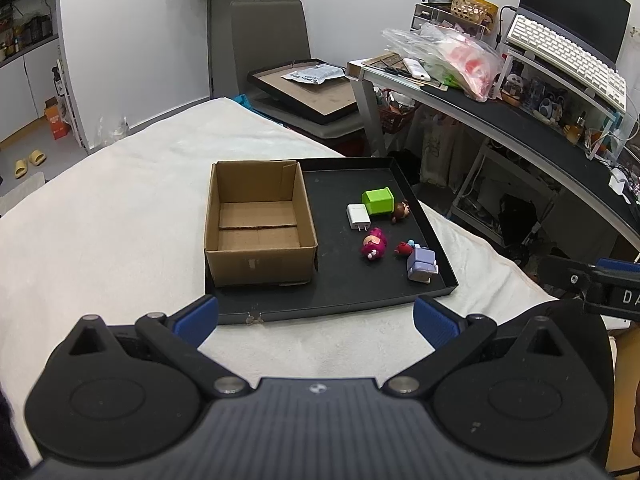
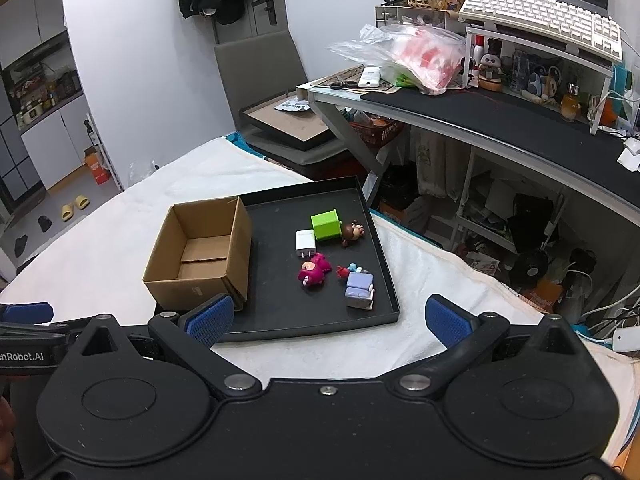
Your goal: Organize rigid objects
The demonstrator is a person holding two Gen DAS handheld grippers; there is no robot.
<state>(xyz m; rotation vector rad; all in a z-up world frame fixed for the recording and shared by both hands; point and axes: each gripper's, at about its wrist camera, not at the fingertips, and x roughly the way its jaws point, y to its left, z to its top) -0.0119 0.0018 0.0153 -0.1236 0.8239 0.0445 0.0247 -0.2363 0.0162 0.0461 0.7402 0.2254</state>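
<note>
A black tray [image 1: 340, 300] [image 2: 312, 328] lies on a white-covered surface. An empty open cardboard box [image 1: 260, 256] [image 2: 200, 280] stands in its left half. To the right lie a green cube [image 1: 378, 200] [image 2: 326, 224], a white charger [image 1: 358, 216] [image 2: 305, 242], a brown figurine [image 1: 401, 211] [image 2: 352, 233], a pink bear figurine [image 1: 374, 245] [image 2: 314, 272], a small red toy [image 1: 402, 247] [image 2: 343, 271] and a lilac block figure [image 1: 421, 264] [image 2: 360, 290]. My left gripper [image 1: 316, 320] and right gripper [image 2: 328, 320] are open and empty, short of the tray's near edge.
A cluttered desk [image 1: 520, 120] [image 2: 500, 120] with keyboard, plastic bags and small items stands to the right. A grey chair [image 1: 272, 40] holding a framed board [image 1: 308, 92] is behind the tray. The white surface's edge drops off to the right, with clutter below.
</note>
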